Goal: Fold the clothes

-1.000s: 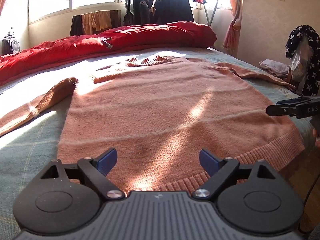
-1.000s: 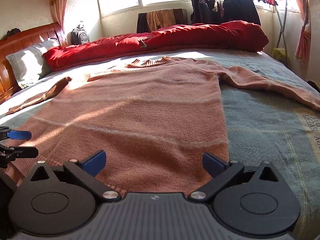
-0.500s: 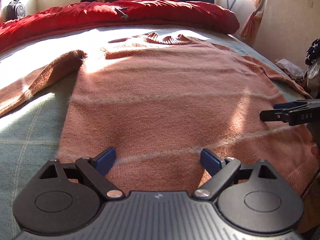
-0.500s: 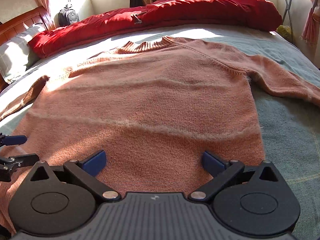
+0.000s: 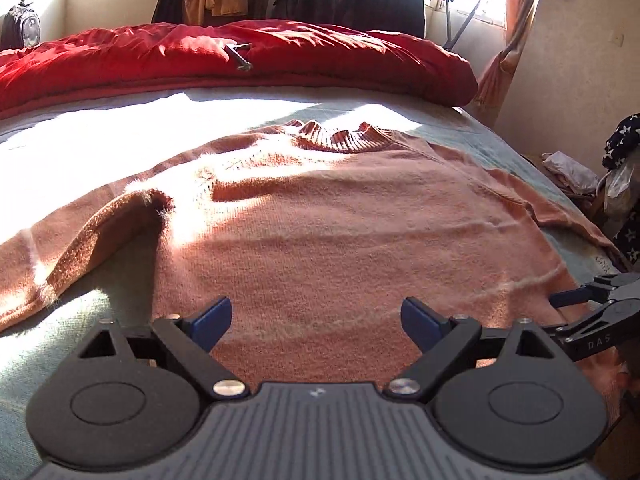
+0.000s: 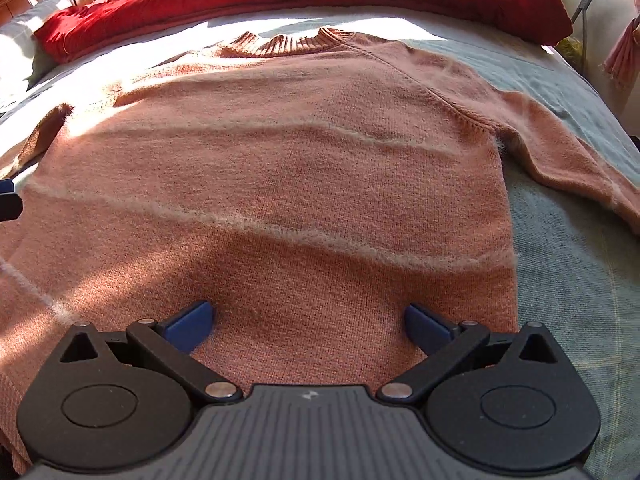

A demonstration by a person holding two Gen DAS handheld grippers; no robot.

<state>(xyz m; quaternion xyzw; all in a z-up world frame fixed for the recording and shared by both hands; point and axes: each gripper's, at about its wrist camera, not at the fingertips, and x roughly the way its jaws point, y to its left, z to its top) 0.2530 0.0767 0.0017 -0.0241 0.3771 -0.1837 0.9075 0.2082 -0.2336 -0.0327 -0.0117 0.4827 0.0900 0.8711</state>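
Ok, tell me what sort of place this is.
A bedroom, most likely in a home. A sweater lies flat on a bed with a red duvet bunched at the far side, and a rack of hanging clothes stands by the sunlit window.

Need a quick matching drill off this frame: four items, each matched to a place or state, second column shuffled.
Items:
1. salmon-pink knitted sweater
2. red quilted duvet
3. grey backpack
4. left claw

Places or states:
A. bunched along the bed's far edge
B. open, above the sweater's body
C. spread flat, collar away from the camera
D. left corner, by the wall

Pairs: 1-C, 2-A, 3-D, 4-B
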